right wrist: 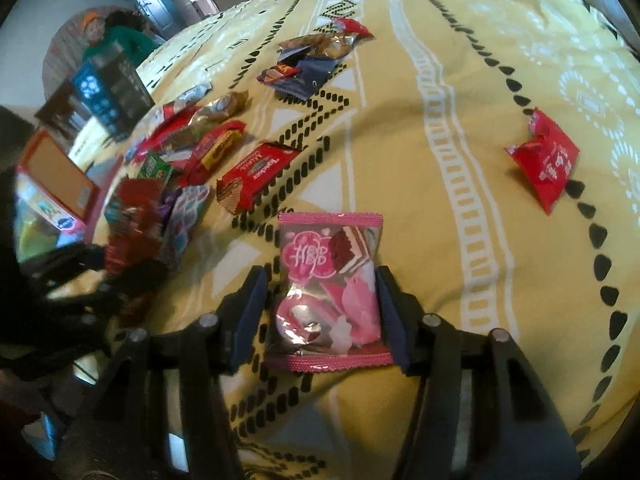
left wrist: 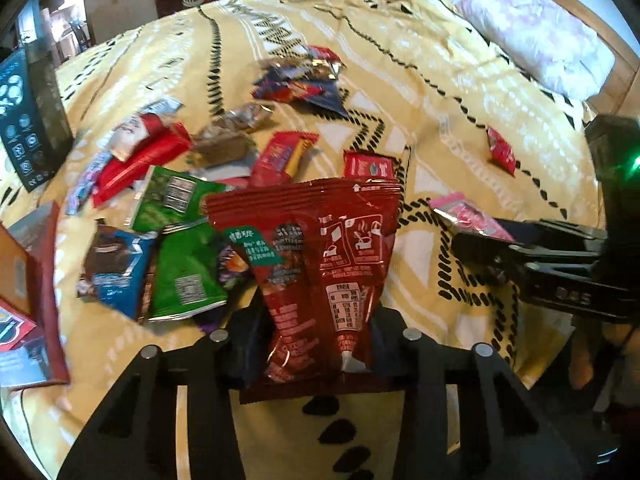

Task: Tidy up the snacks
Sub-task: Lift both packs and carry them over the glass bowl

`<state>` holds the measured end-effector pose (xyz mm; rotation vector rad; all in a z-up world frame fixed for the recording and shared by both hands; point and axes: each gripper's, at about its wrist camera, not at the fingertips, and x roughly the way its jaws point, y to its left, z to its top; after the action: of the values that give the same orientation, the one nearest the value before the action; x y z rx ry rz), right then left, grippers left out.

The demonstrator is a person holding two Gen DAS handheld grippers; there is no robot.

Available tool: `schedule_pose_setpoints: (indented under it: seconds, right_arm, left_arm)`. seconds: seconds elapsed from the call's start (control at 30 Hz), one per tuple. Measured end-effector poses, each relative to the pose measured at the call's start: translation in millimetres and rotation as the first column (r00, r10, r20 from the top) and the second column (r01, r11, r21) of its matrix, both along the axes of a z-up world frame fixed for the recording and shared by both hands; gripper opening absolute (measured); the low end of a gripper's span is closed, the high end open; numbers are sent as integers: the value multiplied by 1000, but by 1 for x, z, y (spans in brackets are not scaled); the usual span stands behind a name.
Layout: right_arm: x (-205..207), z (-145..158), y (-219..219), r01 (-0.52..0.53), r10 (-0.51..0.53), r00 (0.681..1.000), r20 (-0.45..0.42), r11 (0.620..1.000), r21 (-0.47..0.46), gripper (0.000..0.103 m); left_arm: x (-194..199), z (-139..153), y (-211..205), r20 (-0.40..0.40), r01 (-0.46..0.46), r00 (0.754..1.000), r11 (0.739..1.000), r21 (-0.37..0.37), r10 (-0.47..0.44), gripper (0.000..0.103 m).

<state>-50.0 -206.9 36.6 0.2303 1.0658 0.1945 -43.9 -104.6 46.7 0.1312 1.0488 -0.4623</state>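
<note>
Chinese-printed red pouch [left wrist: 320,264] pinched by left gripper [left wrist: 316,356]; right gripper [right wrist: 320,312] clamps pink packet [right wrist: 328,284].

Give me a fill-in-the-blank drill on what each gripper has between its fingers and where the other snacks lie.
1. The left gripper pinches a dark ___ packet.
2. The snack pack between the right gripper fingers is mostly ___.
3. The snacks lie on a ___ bedspread with black and white patterns.
4. The lone red packet lies to the ___ of the pack in the right wrist view.

Missing words: red; pink; yellow; right
</note>
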Motion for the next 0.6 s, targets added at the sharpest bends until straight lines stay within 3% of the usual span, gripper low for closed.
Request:
schedule_pose_setpoints:
  seconds: [0.17,0.33,0.6]
  right_arm:
    - [-5,4,-10,46,-48,999,21,997,69,45]
    - [-10,17,-7,46,-51,997,62,996,80,44]
    - [-3,70,19,-15,5,985,174,998,56,44]
  left_arm:
    - [-8,20,15,22,-25,999,999,-36,25,37]
    - [-13,46,31,66,-50,996,996,-76,55,36]
    - [-22,105,66,178,-96,976,983,-157,124,35]
